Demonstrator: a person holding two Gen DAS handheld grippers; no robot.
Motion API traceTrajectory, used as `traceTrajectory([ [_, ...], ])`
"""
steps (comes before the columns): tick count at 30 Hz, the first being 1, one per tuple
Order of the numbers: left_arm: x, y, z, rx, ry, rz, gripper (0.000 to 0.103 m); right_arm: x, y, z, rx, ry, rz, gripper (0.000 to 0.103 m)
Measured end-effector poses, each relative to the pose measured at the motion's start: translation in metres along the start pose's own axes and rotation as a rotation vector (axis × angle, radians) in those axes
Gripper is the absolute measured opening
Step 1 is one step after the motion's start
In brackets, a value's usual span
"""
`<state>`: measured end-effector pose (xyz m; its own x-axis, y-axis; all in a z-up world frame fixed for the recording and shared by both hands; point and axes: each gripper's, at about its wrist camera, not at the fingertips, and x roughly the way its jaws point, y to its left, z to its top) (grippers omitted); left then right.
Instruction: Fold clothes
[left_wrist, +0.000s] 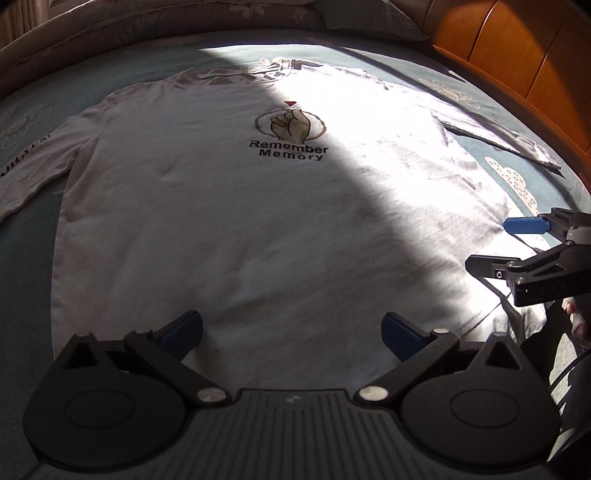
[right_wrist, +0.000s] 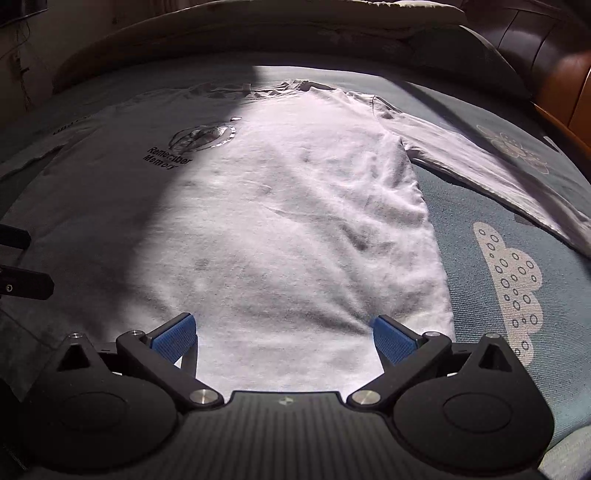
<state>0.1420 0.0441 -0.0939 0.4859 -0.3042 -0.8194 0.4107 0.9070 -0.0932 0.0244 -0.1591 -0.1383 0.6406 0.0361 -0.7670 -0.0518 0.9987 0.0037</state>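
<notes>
Both sets of blue fingers (left_wrist: 183, 330) stand wide apart and hold nothing. Your left gripper (left_wrist: 291, 332) and right gripper (right_wrist: 284, 334) hover near the hem of the white long-sleeved shirt (left_wrist: 229, 206), which lies flat, print up, on the blue bedspread (right_wrist: 480, 206). Both sleeves are spread outward. No fold is made yet; the whole task remains.

We look from two wrist cameras, both low over the hem end of a white shirt (left_wrist: 258, 206) on a bed (right_wrist: 480, 206), facing its collar. The left view sits left of the right view; both share the shirt's printed chest and right sleeve.
</notes>
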Motion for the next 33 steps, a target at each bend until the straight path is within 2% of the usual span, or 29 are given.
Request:
traceTrajectory([
  [5, -0.011, 0.01, -0.001, -0.031, -0.007, 0.002, 0.102, 0.001, 0.001, 0.001, 0.005, 0.002, -0.005, 0.103],
  [11, -0.014, 0.022, -0.007, -0.057, 0.034, 0.007, 0.102, 0.001, 0.002, 0.0, 0.011, -0.004, -0.012, 0.103],
  [14, -0.019, 0.027, -0.002, -0.061, 0.007, 0.035, 0.102, 0.001, 0.002, 0.0, 0.014, -0.006, -0.016, 0.103],
  [23, -0.019, 0.048, -0.006, -0.126, 0.042, 0.002, 0.102, 0.001, 0.004, 0.0, 0.021, -0.011, -0.024, 0.103],
  [27, -0.035, 0.065, -0.002, -0.167, 0.004, 0.01, 0.102, 0.001, 0.004, -0.001, 0.024, -0.017, -0.027, 0.103],
  [30, -0.041, 0.076, 0.009, -0.217, -0.044, -0.012, 0.102, 0.001, 0.005, -0.001, 0.026, -0.021, -0.03, 0.103],
  [33, -0.033, 0.074, 0.016, -0.227, -0.063, -0.056, 0.102, 0.002, 0.005, -0.001, 0.028, -0.025, -0.033, 0.103],
])
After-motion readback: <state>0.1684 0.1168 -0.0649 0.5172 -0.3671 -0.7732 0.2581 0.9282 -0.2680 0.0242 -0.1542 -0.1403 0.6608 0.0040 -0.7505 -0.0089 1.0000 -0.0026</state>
